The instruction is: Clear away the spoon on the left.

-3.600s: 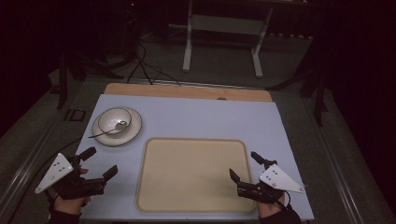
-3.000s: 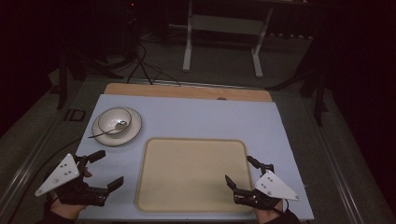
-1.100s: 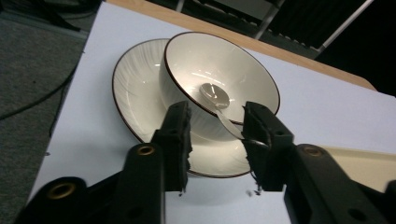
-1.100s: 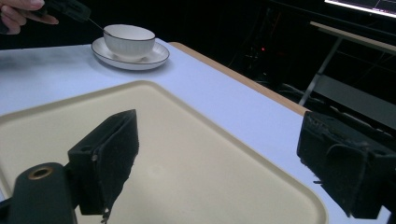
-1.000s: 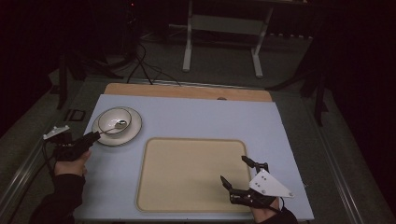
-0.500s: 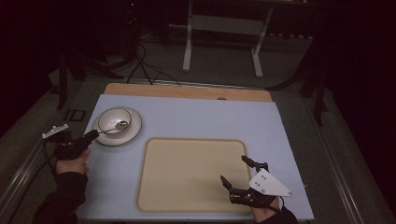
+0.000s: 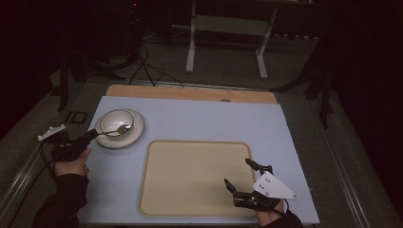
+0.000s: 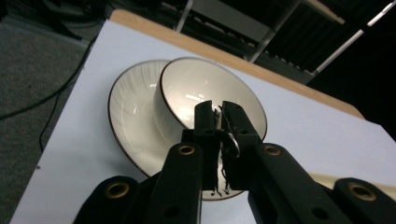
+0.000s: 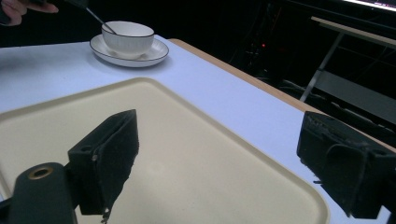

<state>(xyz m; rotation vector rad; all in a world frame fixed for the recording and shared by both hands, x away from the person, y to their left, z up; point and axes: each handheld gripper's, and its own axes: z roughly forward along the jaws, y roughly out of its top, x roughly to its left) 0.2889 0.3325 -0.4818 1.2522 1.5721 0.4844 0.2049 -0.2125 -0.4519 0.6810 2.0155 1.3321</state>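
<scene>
White china forms the centre of the work: a bowl (image 7: pixel 116 121) stands on a saucer (image 7: pixel 129 138) at the far left of the pale blue table (image 7: pixel 199 118), and a metal spoon (image 7: pixel 115 131) lies in the bowl with its handle slanting out over the near-left rim. The left gripper (image 7: pixel 93 135) reaches in from the table's left edge, held by a hand (image 7: pixel 72 164) in a dark sleeve. Its jaws have just been closing and now stand pressed together on the spoon handle; in the left gripper view the thin handle (image 8: pixel 220 135) is seen pinched between the two black jaws of the left gripper (image 8: pixel 218 112), directly in front of the bowl (image 8: pixel 187 91) and above the saucer (image 8: pixel 133 121). A beige tray (image 7: pixel 190 175) lies in the middle of the table, near the bowl and saucer but apart from them. The right gripper (image 7: pixel 242 175) hovers at the tray's near-right corner with its jaws wide apart and nothing between them; the right gripper view shows bare tray (image 9: pixel 187 158) between the two pads, with the bowl (image 9: pixel 127 36), saucer (image 9: pixel 154 53) and spoon (image 9: pixel 100 21) well beyond.
</scene>
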